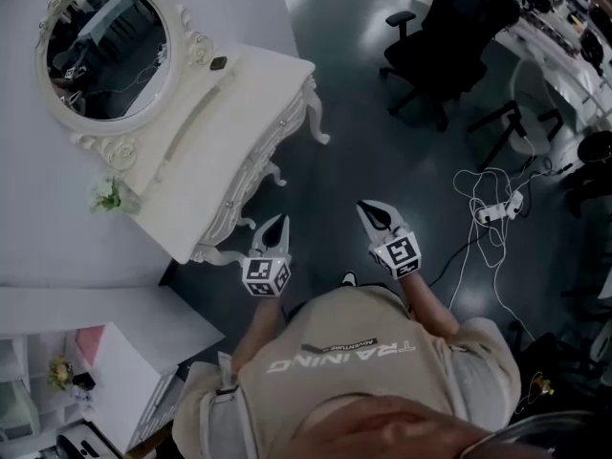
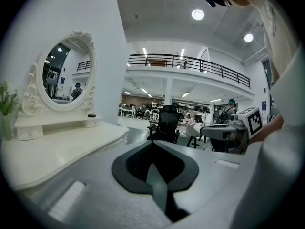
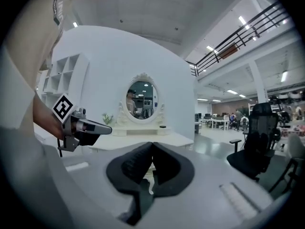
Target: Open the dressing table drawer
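Note:
The white dressing table (image 1: 225,103) with its oval mirror (image 1: 107,51) stands against the wall at the upper left. Its carved drawer front (image 1: 256,151) faces the dark floor and looks closed. My left gripper (image 1: 274,222) hovers just off the table's near corner, jaws together and empty. My right gripper (image 1: 373,213) is further right over the floor, also shut and empty. In the left gripper view the tabletop (image 2: 62,147) lies left of the closed jaws (image 2: 153,144). In the right gripper view the table (image 3: 143,140) stands ahead beyond the closed jaws (image 3: 152,147).
A black office chair (image 1: 440,46) stands on the floor at the upper right. White cables and a power strip (image 1: 499,208) lie on the floor to the right. A white shelf unit (image 1: 96,371) is at the lower left. A small plant (image 1: 107,194) sits on the table.

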A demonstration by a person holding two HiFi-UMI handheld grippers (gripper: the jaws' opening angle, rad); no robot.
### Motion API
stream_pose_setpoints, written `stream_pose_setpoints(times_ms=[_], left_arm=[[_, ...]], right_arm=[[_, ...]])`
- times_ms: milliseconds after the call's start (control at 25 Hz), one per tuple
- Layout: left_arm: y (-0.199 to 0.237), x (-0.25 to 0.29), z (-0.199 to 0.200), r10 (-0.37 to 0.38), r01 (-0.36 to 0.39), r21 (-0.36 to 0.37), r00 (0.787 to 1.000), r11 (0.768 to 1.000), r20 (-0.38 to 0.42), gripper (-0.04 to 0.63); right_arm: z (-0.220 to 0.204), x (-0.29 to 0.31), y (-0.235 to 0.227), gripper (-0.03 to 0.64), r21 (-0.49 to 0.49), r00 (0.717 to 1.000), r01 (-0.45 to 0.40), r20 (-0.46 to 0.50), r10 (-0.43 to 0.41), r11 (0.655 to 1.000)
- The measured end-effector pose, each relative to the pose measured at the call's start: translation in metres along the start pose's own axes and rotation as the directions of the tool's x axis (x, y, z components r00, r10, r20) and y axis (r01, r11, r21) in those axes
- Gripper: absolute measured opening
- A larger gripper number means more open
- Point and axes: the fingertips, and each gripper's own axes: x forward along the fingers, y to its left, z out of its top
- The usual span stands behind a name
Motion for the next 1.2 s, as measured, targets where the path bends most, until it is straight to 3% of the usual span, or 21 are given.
stream_pose_setpoints(times_ms=[440, 600, 920, 1200], left_arm=[[0.056, 0.050, -0.010, 0.072, -0.075, -0.032, 0.994, 0.997, -0.083, 0.006], [0.077, 0.083, -0.004, 0.041, -0.044, -0.040, 0.996, 0.998, -0.076, 0.006], [0.139, 0.142, 0.064, -0.041, 0.040, 0.014, 0.999, 0.999, 0.030, 0.006], [0.203, 0.171, 0.068, -0.065, 0.063, 0.044, 0.997, 0.997, 0.035, 0.006]], right_arm=[[-0.019, 0.076, -0.021, 0.003, 0.046, 0.991, -0.111, -0.074, 0.114, 0.993], [-0.009, 0.098, -0.038, 0.003, 0.041, 0.994, -0.072, -0.084, 0.076, 0.997], [0.044, 0.163, -0.056, 0.003, -0.023, 0.998, 0.000, -0.070, -0.002, 1.000], [0.065, 0.223, -0.046, 0.003, -0.049, 0.998, 0.022, -0.060, -0.025, 0.999]])
